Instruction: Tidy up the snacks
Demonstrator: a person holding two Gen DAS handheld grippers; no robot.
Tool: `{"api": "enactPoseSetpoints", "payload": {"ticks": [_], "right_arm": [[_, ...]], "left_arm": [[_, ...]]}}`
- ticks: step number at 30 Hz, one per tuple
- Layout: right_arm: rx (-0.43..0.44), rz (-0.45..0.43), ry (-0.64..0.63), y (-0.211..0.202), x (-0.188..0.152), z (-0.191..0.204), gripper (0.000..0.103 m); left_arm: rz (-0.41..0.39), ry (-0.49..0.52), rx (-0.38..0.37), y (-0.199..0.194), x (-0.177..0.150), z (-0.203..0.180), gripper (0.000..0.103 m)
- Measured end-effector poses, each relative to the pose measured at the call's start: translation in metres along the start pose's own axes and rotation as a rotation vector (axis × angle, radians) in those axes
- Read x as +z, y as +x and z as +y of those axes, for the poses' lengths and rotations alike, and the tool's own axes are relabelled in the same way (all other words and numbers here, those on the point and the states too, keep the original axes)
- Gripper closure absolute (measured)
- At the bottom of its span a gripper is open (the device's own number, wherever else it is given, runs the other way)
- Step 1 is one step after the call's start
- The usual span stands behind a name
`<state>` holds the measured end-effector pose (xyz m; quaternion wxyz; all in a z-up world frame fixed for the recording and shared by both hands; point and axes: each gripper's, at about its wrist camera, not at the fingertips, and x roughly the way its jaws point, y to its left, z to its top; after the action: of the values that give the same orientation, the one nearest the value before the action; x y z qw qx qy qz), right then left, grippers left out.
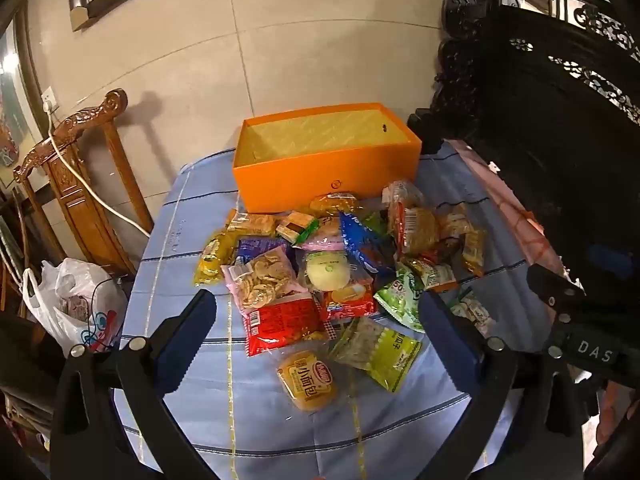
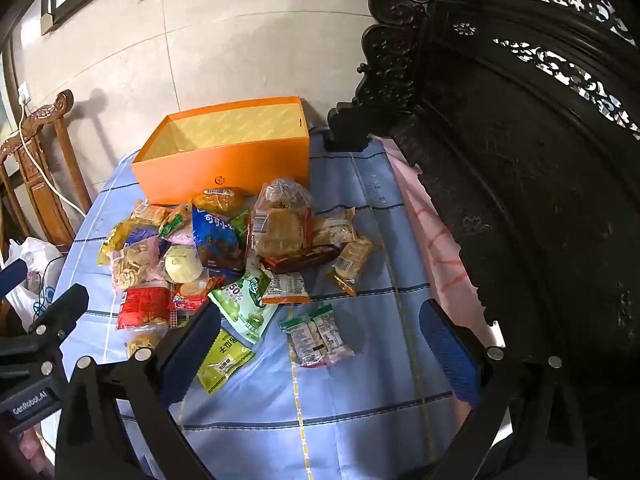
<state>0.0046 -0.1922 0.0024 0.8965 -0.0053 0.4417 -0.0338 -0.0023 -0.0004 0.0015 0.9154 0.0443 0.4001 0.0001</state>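
Note:
An open orange box (image 1: pixel 326 178) stands empty at the far side of the blue tablecloth (image 1: pixel 248 412); it also shows in the right wrist view (image 2: pixel 224 168). A pile of snack packets (image 1: pixel 332 264) lies in front of it. Nearest me are a small bread bun packet (image 1: pixel 307 380), a red packet (image 1: pixel 280 320) and a yellow-green seed packet (image 1: pixel 378 350). My left gripper (image 1: pixel 318 316) is open and empty above the near packets. My right gripper (image 2: pixel 320 328) is open and empty above a pair of small white packets (image 2: pixel 316 336).
A carved dark wooden chair (image 2: pixel 520 160) stands to the right, with pink cloth (image 2: pixel 436 240) at its foot. A brown wooden chair (image 1: pixel 80 168) with a white cable and a white plastic bag (image 1: pixel 76 304) are left of the table. A tiled wall is behind.

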Motion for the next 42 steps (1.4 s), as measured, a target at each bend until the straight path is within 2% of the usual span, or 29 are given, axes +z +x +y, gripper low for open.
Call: {"api": "enactPoseSetpoints", "payload": {"ticks": [37, 42], "right_arm": [[0.004, 0.012, -0.014, 0.005, 0.005, 0.004, 0.004], [0.004, 0.004, -0.028, 0.003, 0.005, 0.003, 0.004]], "left_arm": [[0.033, 0.022, 0.002, 0.008, -0.001, -0.005, 0.004], [0.049, 0.014, -0.031, 0.010, -0.001, -0.004, 0.004]]}}
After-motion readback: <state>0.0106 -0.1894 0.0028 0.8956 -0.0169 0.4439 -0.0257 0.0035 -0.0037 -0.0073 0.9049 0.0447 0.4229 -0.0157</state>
